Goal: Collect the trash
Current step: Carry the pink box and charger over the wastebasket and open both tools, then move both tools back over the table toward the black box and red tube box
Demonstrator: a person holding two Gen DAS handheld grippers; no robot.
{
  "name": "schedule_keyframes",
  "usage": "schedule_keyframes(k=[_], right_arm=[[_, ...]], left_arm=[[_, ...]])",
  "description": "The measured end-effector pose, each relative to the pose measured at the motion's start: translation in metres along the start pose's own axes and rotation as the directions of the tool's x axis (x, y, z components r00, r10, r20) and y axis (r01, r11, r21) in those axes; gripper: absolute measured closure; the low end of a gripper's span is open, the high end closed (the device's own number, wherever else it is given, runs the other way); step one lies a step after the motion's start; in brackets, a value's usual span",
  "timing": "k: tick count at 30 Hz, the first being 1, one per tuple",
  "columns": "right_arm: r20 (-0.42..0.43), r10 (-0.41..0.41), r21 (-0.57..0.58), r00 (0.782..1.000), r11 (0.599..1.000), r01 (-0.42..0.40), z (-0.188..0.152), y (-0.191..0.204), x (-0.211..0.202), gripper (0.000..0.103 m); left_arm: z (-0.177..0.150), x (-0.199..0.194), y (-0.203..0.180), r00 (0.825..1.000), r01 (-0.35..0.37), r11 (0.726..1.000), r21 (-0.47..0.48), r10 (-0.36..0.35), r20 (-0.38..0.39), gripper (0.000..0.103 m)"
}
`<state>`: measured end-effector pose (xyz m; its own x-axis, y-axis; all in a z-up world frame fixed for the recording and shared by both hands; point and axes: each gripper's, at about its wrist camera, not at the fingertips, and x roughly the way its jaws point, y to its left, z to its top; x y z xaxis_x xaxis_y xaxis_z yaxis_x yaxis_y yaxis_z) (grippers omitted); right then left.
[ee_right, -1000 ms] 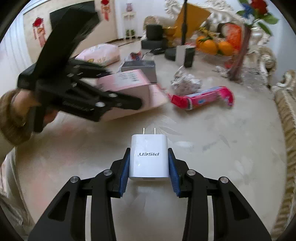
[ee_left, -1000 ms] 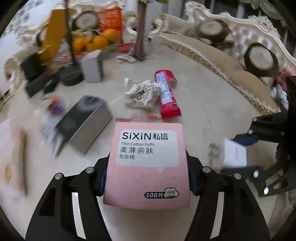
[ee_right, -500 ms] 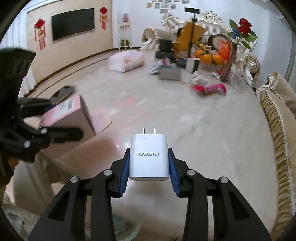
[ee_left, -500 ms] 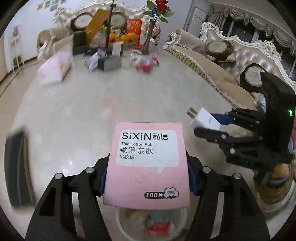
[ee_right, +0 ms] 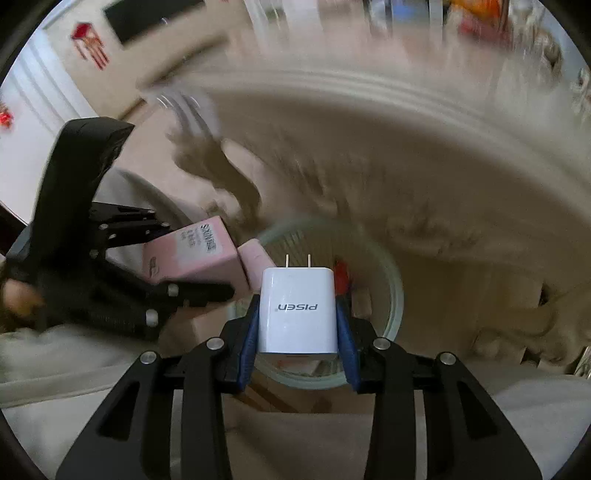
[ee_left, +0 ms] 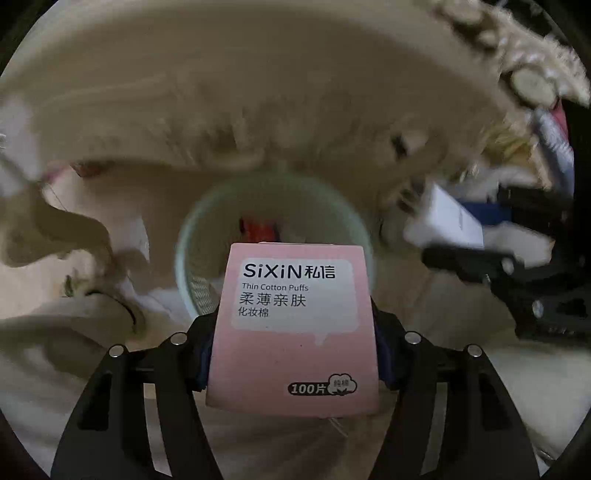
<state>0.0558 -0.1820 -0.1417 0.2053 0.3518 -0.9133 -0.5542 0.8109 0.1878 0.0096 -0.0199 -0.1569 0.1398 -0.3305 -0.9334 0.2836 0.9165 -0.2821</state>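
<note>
- A big pale tabletop (ee_right: 424, 122) with a round, ridged edge is seen, blurred.
- A light wall (ee_right: 33, 99) is seen at the top left of the right view.
- A flat black screen (ee_right: 147, 14) is hung on that wall.
- Red decorations (ee_right: 88, 44) are hung beside the screen.
- A pale floor (ee_left: 461, 295) is seen low down.
- The left view is dim and the right view is brighter.
</note>
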Motion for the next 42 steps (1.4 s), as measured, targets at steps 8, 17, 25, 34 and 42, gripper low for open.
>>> schedule_keyframes(k=[8, 17, 25, 34, 42], right_arm=[[-0.127, -0.022, 0.065, 0.992, 0.997, 0.031, 0.005, -0.021, 0.069, 0.041], [-0.075, -0.098, 0.041, 0.992, 0.994, 0.101, -0.016, -0.006, 0.037, 0.021], [0.17, -0.075, -0.008, 0.983, 0.997, 0.078, -0.021, 0.01, -0.076, 0.021], [0.508, -0.325, 0.187, 0.798, 0.945, 0.267, 0.082, -0.044, -0.184, 0.017], [0.396, -0.518, 0.262, 0.758, 0.855, 0.448, 0.209, -0.1, -0.136, 0.017]], left_arm=[[0.012, 0.078, 0.011, 0.983, -0.022, 1.0, -0.007, 0.02, -0.18, 0.014], [0.001, 0.046, 0.023, 1.0, -0.022, 0.997, -0.069, 0.02, -0.021, 0.007], [-0.011, -0.067, 0.003, 0.974, -0.015, 1.0, 0.012, 0.012, 0.225, 0.006], [0.099, -0.177, 0.023, 0.832, -0.174, 0.981, -0.085, 0.193, 0.52, 0.006], [0.241, -0.159, 0.041, 0.798, -0.227, 0.97, -0.086, 0.236, 0.554, 0.006]])
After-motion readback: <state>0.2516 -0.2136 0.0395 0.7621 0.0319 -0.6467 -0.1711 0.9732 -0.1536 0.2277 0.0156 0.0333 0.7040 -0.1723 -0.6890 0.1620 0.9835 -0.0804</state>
